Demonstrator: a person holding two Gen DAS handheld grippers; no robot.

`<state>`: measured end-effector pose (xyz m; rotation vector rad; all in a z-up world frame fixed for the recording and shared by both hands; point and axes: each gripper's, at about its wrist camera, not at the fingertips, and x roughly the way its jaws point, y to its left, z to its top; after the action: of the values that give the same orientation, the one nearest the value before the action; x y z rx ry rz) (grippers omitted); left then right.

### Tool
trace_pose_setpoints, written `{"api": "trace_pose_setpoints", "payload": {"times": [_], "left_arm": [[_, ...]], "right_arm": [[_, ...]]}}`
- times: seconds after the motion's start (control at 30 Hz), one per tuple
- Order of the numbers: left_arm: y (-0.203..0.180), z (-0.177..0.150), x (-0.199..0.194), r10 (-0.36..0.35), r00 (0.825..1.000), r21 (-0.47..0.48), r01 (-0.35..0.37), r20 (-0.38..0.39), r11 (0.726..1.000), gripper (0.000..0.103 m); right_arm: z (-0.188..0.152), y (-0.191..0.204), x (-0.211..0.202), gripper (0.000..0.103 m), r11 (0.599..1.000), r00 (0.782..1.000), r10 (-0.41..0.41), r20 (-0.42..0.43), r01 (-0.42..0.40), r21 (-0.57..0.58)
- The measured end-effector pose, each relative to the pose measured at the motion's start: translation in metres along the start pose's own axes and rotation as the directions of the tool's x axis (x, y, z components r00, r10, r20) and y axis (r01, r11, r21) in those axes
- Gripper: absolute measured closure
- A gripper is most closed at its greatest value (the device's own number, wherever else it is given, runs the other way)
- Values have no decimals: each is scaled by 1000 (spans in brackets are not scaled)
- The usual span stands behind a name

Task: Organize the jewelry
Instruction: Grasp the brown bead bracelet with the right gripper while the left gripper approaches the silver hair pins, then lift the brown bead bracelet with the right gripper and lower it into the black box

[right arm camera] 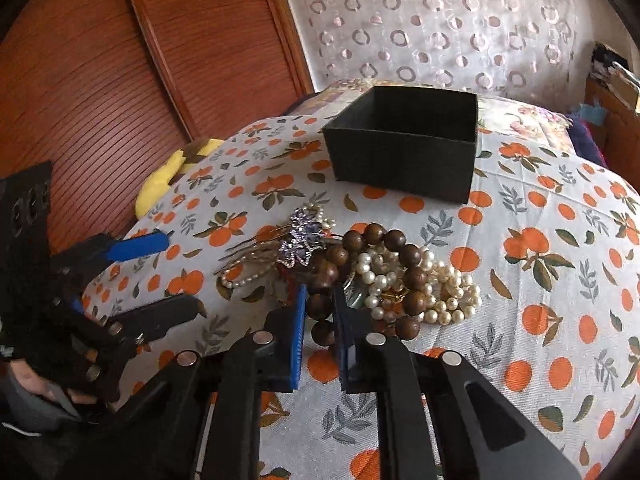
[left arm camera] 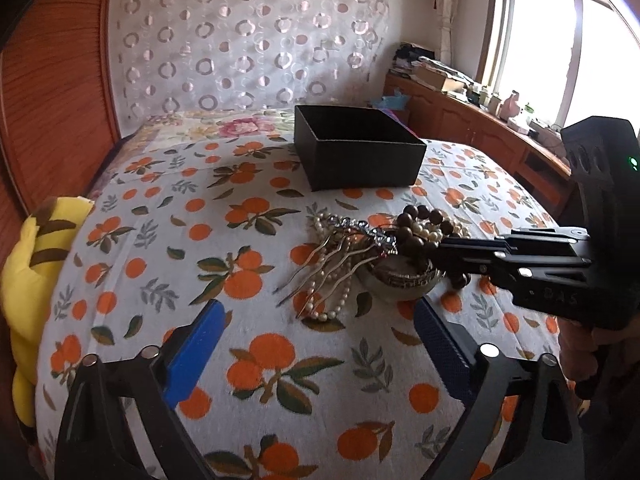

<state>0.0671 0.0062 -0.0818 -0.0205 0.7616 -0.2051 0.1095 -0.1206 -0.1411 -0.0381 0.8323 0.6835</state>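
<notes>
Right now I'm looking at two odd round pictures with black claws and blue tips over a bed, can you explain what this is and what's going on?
No robot here: a person holds a two-finger tool in each hand, and a wide-angle camera on each looks along its fingers. One picture comes from the left tool, the other from the right tool.

On the orange-print bedspread lies a jewelry heap: a wooden bead bracelet, pearl strands, a hair comb with a purple flower. Behind it stands an open black box.

The left tool is open and holds nothing. The right tool has closed on the wooden bead bracelet.
</notes>
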Motion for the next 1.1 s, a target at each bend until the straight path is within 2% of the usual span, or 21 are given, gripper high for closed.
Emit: {"api": "trace_pose_setpoints", "payload": {"times": [0.47,0.67,0.9,0.93,0.97,1.1], "left_arm": [[-14,40,41,-106,992,25,108,-70,994,30],[-17,47,64,-110,986,25,114,-123,993,33],[-22,48,76,-88,985,77,100,-149,992,34],[-22,48,76,-89,985,82,102,-150,991,35],[-22,47,77,-90,984,84,104,-152,991,42],[-19,47,75,-98,986,83,111,-137,990,50]], "right_arm": [[3,-17,-65,88,997,984,-77,158,77,7],[-1,-23,-69,88,995,982,-100,163,99,16],[-4,-25,-66,88,994,981,-105,162,102,24],[-4,-25,-66,88,994,981,-105,162,102,24],[-4,-25,-66,88,994,981,-105,161,103,24],[-6,-26,-64,88,994,982,-107,155,105,24]]}}
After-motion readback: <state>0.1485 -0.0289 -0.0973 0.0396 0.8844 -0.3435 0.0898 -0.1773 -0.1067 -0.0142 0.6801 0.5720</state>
